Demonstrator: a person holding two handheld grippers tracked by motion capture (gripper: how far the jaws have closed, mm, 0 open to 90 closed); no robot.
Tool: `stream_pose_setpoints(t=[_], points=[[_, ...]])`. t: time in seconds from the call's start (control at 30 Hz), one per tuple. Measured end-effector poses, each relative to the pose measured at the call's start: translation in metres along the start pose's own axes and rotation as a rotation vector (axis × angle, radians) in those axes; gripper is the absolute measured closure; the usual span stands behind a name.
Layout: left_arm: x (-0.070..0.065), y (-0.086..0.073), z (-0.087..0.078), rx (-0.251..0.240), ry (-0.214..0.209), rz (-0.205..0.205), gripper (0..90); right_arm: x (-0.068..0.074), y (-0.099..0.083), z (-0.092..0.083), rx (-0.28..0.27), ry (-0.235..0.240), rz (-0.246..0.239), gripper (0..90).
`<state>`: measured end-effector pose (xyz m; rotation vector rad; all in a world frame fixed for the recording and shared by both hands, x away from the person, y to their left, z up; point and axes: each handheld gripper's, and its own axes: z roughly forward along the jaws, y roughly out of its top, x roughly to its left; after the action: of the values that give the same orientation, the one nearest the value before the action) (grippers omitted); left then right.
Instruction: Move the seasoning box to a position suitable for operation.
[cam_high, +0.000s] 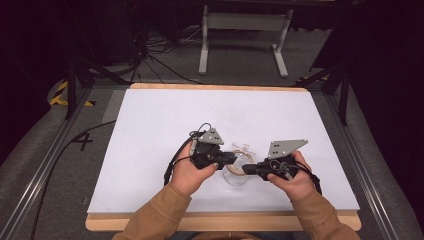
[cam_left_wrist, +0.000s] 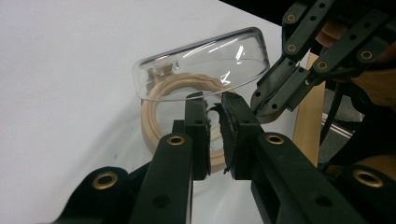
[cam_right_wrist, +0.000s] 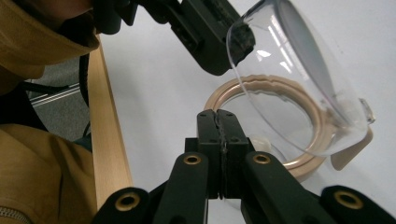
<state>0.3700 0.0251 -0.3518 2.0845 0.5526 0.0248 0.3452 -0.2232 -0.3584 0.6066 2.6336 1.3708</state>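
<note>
**Two grippers working a clear lidded container at the centre of the desk**

In the high view, a person in tan sleeves holds a gripper in each hand over a white desk (cam_high: 150, 130). Both point inward at a small clear container (cam_high: 237, 172) just below the middle of the frame, with a beige ring (cam_high: 239, 155) round its mouth.

In the left gripper view, the left gripper (cam_left_wrist: 214, 105) fills the lower centre. Its jaws stand a little apart, and a sliver of the clear lid (cam_left_wrist: 205, 65) edge sits in the gap; I cannot tell whether the pads still press on it. The lid stands tilted open above the ring.

In the right gripper view, the right gripper (cam_right_wrist: 219, 122) sits at lower centre with its jaws pressed fully together, at the container's near rim; whether it pinches the clear wall I cannot tell.

This looks like the lid-opening step, with the left letting go. Next, I judge, the right must steady the container while the left takes a fresh hold on the lid.
</note>
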Motion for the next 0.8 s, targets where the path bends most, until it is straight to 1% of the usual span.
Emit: stream_pose_setpoints(t=[0.07,0.1,0.17,0.27,0.33,0.4,0.43,0.53,0.67,0.77,0.8], points=[[0.0,0.0,0.0,-0.001,0.004,0.003,80.7,-0.001,0.0,0.0,-0.004,-0.003,0.0,90.0],[0.0,0.0,-0.001,0.005,0.003,0.003,80.6,-0.002,0.0,-0.001,-0.019,-0.002,0.005,90.0],[0.0,-0.001,-0.001,0.01,0.004,0.004,80.5,-0.003,0.0,-0.001,-0.025,0.0,0.003,90.0],[-0.001,-0.002,-0.002,0.002,0.006,-0.002,80.2,-0.004,0.0,-0.001,-0.037,-0.007,0.004,90.0],[0.0,-0.002,-0.003,0.003,0.01,0.001,80.0,-0.005,0.001,-0.002,-0.044,-0.011,0.005,90.0],[-0.001,-0.003,-0.006,0.017,0.013,-0.002,79.8,-0.007,0.002,-0.003,-0.053,-0.013,0.003,90.0],[0.0,-0.004,-0.007,0.011,0.015,0.0,79.8,-0.007,0.002,-0.004,-0.059,-0.013,0.003,90.0],[0.0,-0.006,-0.014,0.018,0.036,-0.001,78.8,-0.009,0.004,-0.006,-0.078,-0.022,0.001,90.0],[0.005,-0.011,-0.026,0.043,0.067,-0.005,77.8,-0.013,0.005,-0.009,-0.106,-0.04,0.006,90.0],[0.012,-0.015,-0.041,0.063,0.098,-0.029,76.7,-0.018,0.005,-0.012,-0.123,-0.052,0.015,90.0],[0.015,-0.017,-0.045,0.061,0.107,-0.033,76.4,-0.019,0.004,-0.013,-0.127,-0.055,0.015,90.0]])
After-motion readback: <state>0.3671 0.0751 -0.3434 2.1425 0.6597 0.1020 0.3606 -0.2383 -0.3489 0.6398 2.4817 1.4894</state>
